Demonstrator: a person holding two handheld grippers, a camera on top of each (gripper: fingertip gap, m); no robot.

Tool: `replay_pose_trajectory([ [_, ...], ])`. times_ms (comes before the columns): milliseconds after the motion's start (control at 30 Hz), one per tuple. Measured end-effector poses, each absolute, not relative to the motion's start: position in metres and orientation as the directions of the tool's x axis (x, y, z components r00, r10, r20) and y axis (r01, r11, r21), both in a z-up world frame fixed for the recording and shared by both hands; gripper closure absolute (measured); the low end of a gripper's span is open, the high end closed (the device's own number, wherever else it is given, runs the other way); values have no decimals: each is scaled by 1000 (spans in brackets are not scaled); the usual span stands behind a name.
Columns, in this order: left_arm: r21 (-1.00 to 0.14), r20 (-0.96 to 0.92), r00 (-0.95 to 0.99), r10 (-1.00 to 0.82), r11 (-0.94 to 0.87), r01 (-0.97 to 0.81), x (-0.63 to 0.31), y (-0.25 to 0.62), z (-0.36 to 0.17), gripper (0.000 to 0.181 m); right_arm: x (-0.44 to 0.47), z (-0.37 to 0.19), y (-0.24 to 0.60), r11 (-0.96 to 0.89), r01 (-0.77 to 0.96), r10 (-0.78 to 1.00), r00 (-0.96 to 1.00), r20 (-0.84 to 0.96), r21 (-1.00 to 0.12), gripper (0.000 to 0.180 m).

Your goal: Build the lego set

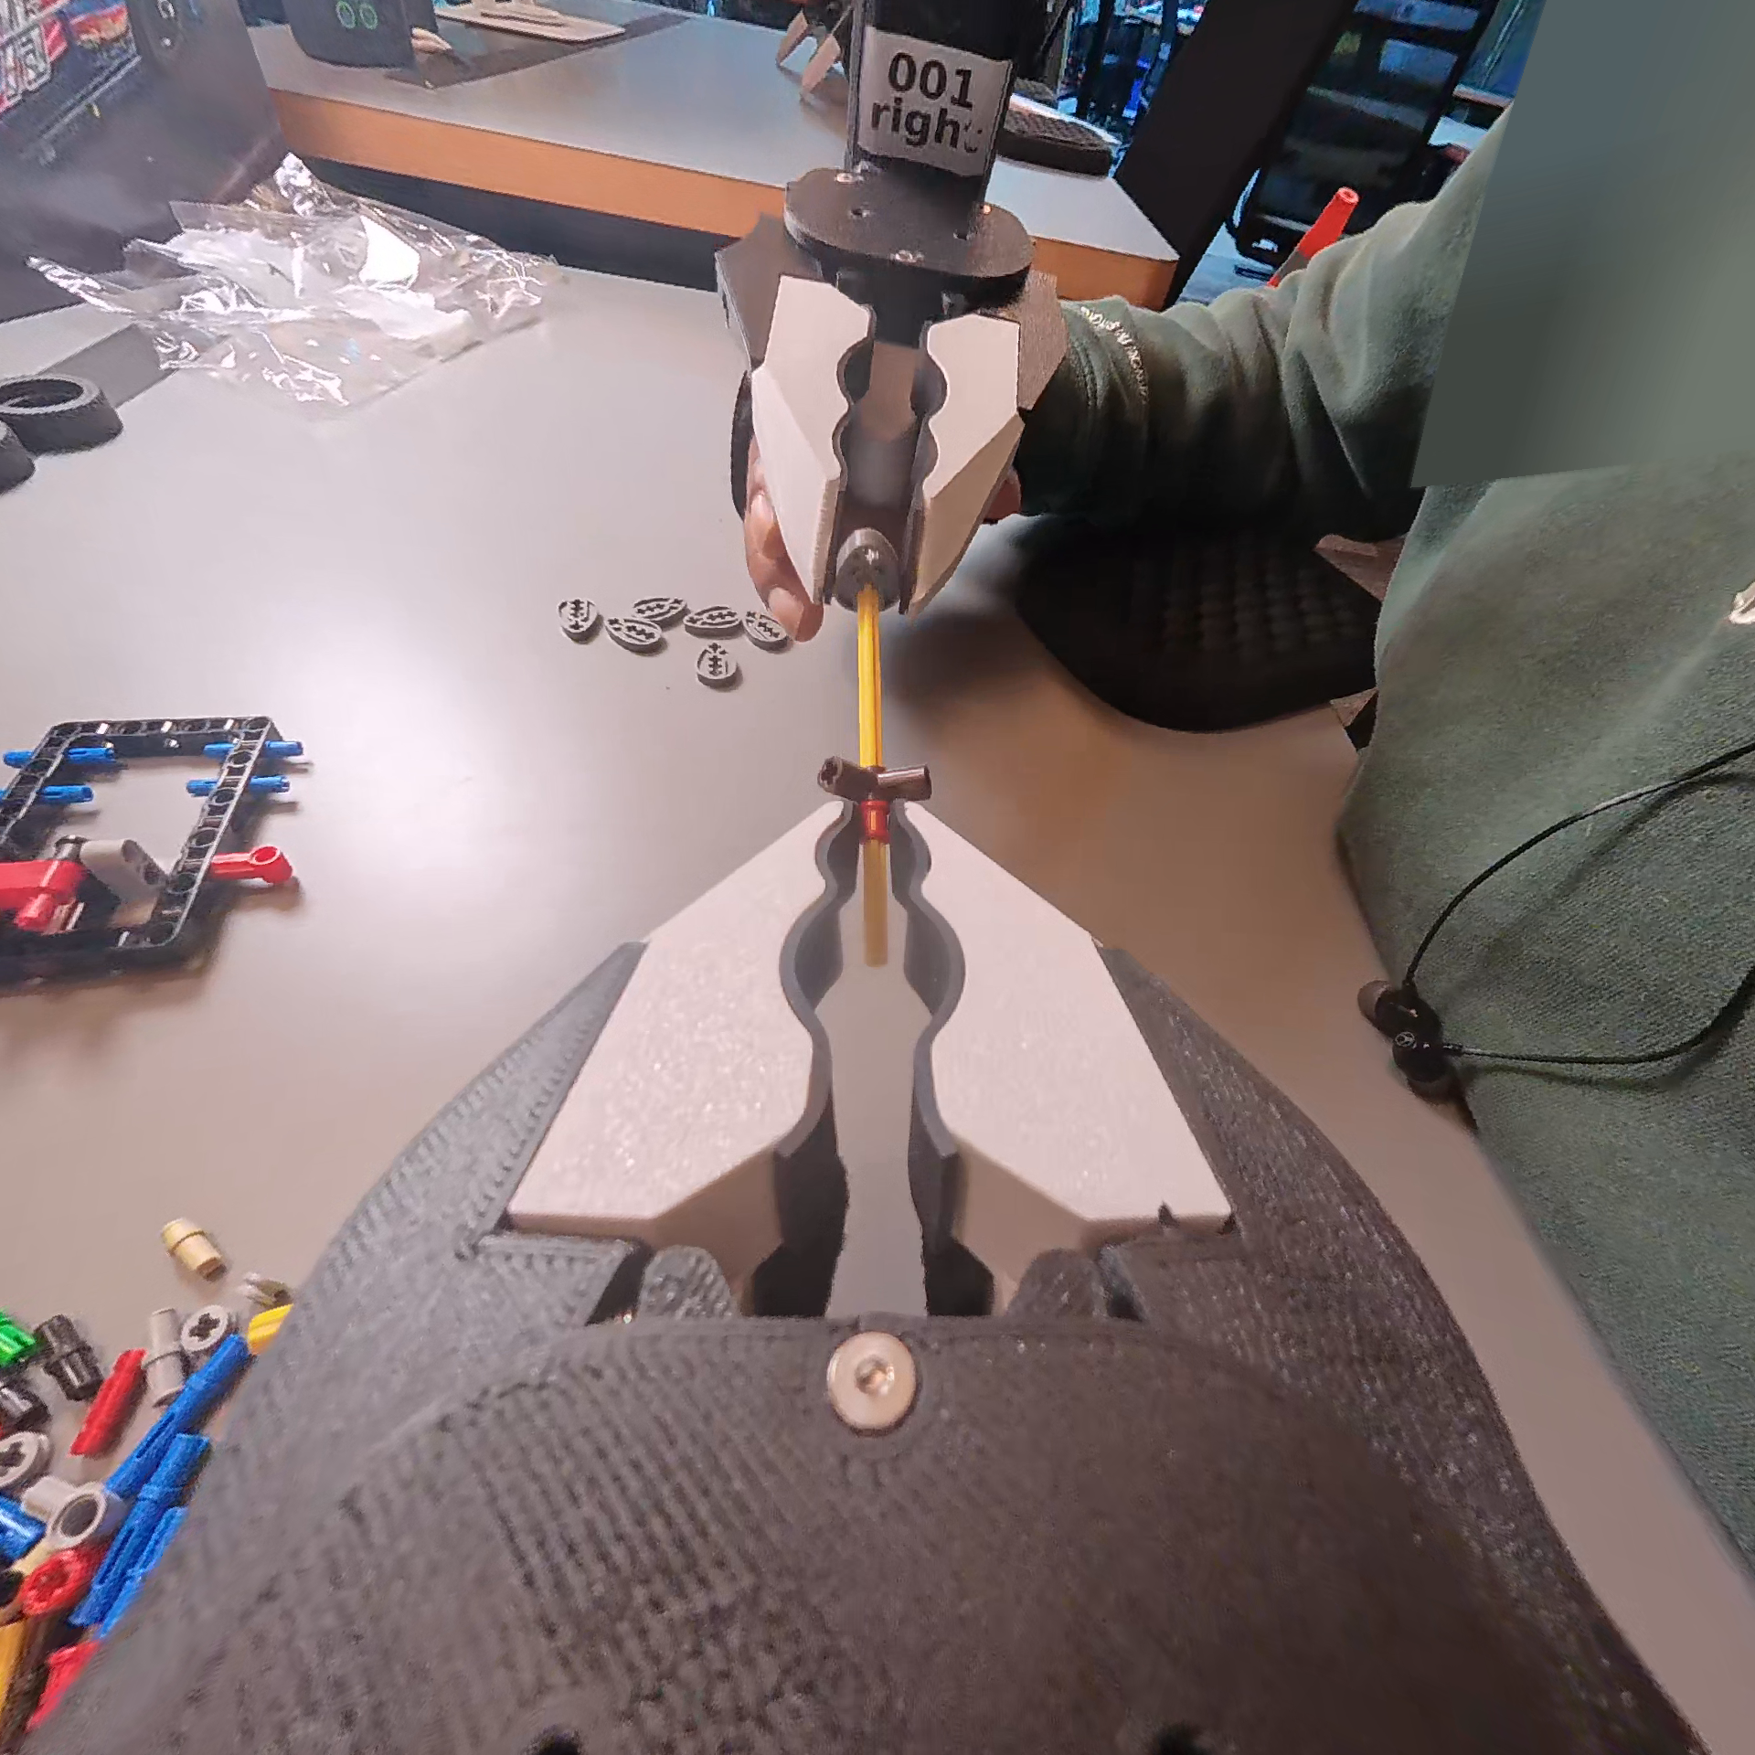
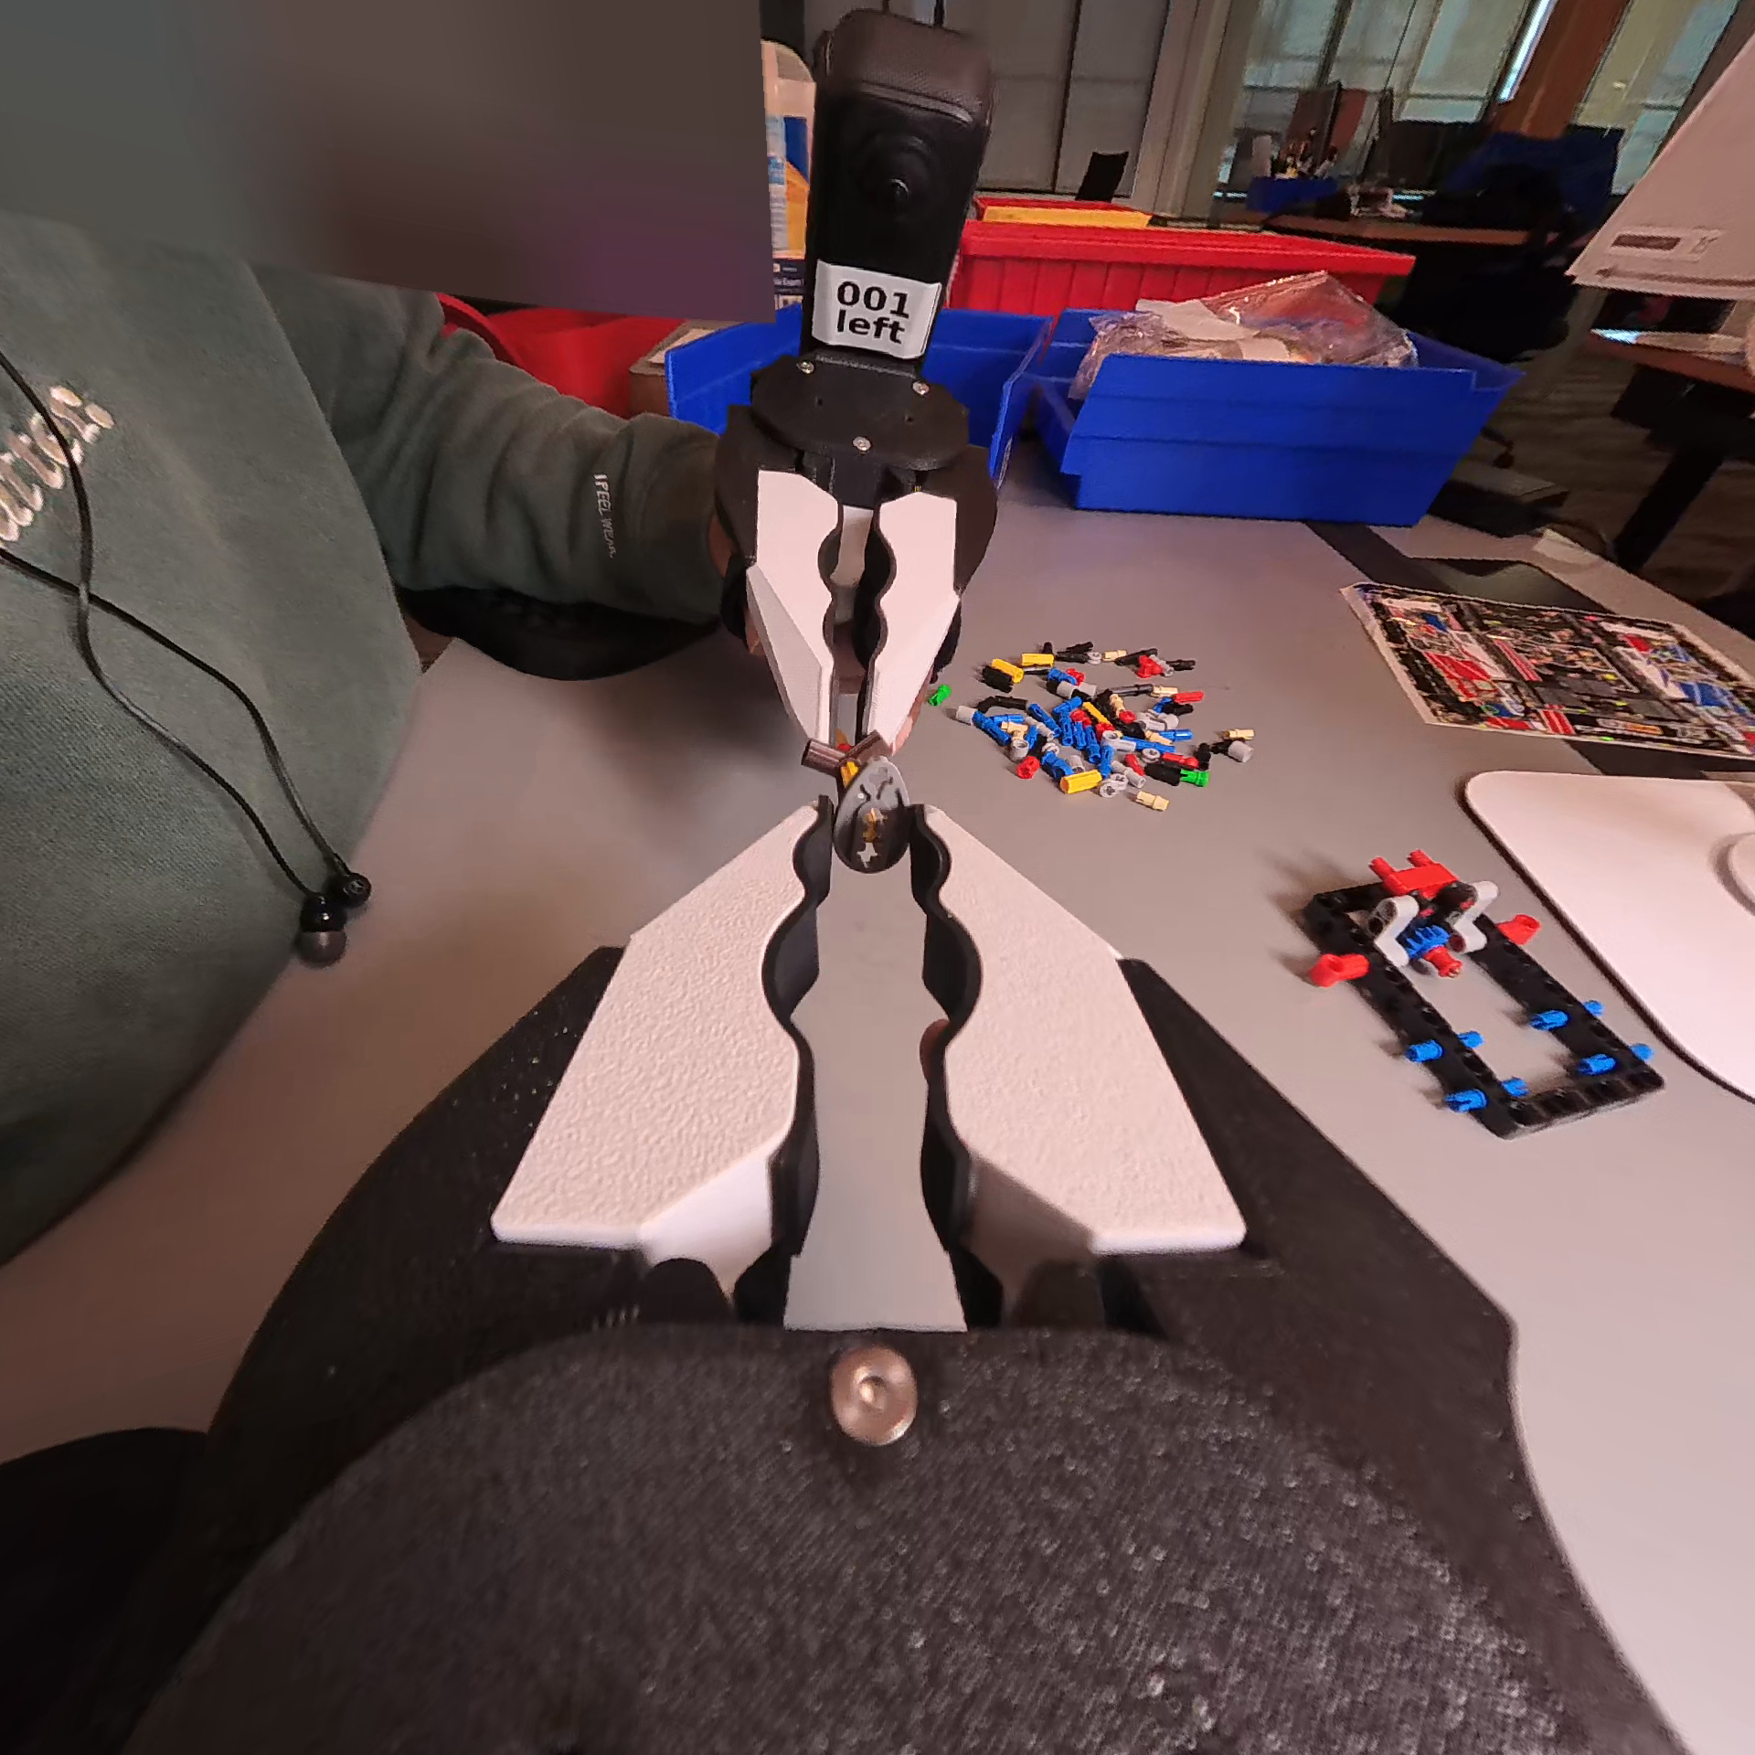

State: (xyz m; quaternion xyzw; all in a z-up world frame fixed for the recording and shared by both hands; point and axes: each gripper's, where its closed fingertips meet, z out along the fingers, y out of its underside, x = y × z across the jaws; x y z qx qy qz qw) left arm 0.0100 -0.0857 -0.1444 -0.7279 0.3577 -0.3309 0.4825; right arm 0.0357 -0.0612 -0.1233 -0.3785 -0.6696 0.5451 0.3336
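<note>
My left gripper [image 1: 876,813] is shut on a yellow axle [image 1: 869,684] at its red bush [image 1: 874,822]. A dark brown cross connector [image 1: 875,781] sits on the axle just past my fingertips. The axle points at my right gripper [image 1: 866,598], which is shut on a dark grey oval cam piece [image 1: 866,562] at the axle's far end. In the right wrist view the right gripper [image 2: 867,821] pinches the cam [image 2: 869,828] edge-on, facing the left gripper [image 2: 848,736] and the brown connector [image 2: 824,757]. Both are held above the grey table [image 1: 475,902].
A black frame with blue pins and red parts [image 1: 142,836] [image 2: 1481,1007] lies on the table. A pile of small loose parts [image 1: 95,1424] [image 2: 1092,731], several spare grey cams [image 1: 665,622], tyres [image 1: 57,408], plastic bags [image 1: 285,275], a booklet [image 2: 1557,665] and blue bins [image 2: 1263,427] surround it. The grippers' ends are close to 5 centimetres from one another.
</note>
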Motion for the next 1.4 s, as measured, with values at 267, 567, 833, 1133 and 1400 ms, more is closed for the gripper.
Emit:
replay_pose_trajectory([
  [267,-941,190,526,-829,-307,-144,11,-83,-143,176,36,-121,-59,96,134,873,-487,19,-986,166],
  [567,-936,239,529,-814,-338,-98,10,-81,-141,177,36,-122,-59,98,145,873,-487,15,-985,166],
  [833,-909,282,533,-797,-400,-117,10,-82,-157,177,34,-136,-60,165,170,879,-471,67,-971,166],
  [1133,-898,328,501,-801,-429,-98,18,-84,-160,177,32,-132,-56,115,169,885,-464,23,-979,166],
  [1400,-861,307,542,-782,-471,-191,21,-82,-179,175,29,-137,-62,127,190,881,-472,23,-974,166],
])
